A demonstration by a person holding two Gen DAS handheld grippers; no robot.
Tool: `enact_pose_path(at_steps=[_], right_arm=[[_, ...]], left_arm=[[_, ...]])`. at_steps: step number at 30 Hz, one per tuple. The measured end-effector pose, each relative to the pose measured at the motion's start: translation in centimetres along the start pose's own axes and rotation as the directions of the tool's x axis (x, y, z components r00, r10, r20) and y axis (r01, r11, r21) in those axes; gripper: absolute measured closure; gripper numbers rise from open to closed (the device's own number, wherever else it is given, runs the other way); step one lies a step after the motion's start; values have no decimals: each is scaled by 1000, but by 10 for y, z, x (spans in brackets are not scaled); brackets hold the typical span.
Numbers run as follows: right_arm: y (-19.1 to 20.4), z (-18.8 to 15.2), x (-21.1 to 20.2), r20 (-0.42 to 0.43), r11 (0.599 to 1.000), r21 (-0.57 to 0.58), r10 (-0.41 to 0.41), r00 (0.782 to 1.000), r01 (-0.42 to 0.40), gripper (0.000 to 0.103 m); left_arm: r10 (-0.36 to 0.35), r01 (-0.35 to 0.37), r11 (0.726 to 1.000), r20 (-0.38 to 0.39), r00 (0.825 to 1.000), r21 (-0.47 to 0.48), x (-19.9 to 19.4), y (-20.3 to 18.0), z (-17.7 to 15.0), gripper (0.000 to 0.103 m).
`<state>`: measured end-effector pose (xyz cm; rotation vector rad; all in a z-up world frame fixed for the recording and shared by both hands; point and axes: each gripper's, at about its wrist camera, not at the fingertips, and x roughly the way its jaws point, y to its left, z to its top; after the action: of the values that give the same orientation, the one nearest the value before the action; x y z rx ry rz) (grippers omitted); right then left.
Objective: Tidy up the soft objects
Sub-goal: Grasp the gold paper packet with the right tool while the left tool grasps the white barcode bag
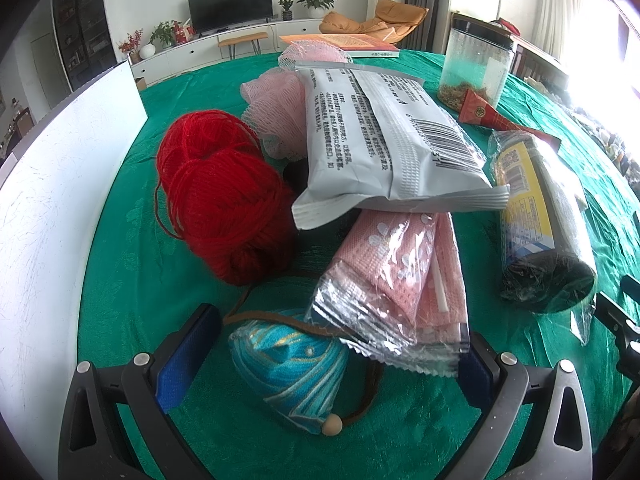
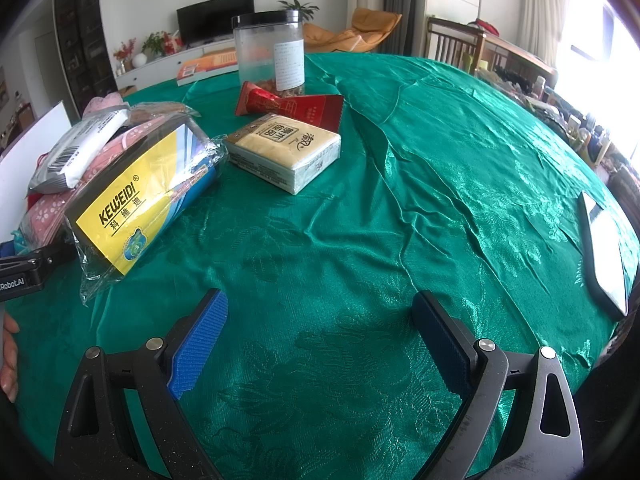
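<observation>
Left claw (image 1: 332, 360) spread wide around a teal pouch; right claw (image 2: 320, 344) spread over bare green cloth.

Between the left claw's blue pads (image 1: 180, 364) lies the teal pouch (image 1: 288, 376), touched by neither, on the table (image 1: 120, 280). Just beyond the pouch, a packet of pink cloth (image 1: 396, 280) overlaps its top edge. Behind the pouch to the left sits a red yarn ball (image 1: 220, 196); a grey foil bag (image 1: 384, 144) rests on the pink packet, pink mesh puffs (image 1: 280, 112) behind it. Right of the pouch lies a wrapped roll (image 1: 536, 216). Farther off, in the right wrist view, are a tissue pack (image 2: 284, 148), a red sachet (image 2: 296, 108) and a clear jar (image 2: 268, 52).
</observation>
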<state>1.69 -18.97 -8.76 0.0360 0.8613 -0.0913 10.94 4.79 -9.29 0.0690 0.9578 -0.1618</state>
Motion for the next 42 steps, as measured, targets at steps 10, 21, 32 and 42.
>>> enact_pose_path(at_steps=[10, 21, 32, 42], right_arm=[[-20, 78, 11, -3, 976, -194, 98, 995, -96, 9], [20, 107, 75, -149, 900, -320, 260, 954, -296, 16], [-7, 63, 20, -91, 968, -64, 237, 967, -244, 42], [-21, 43, 7, -86, 979, -11, 200, 976, -201, 42]], left_arm=[[-17, 17, 1000, 15, 1000, 25, -4, -1, -7, 0], [-17, 17, 1000, 15, 1000, 24, -4, -1, -7, 0], [-18, 17, 1000, 15, 1000, 24, -4, -1, -7, 0], [-21, 22, 1000, -53, 998, 14, -13, 1, -5, 0]])
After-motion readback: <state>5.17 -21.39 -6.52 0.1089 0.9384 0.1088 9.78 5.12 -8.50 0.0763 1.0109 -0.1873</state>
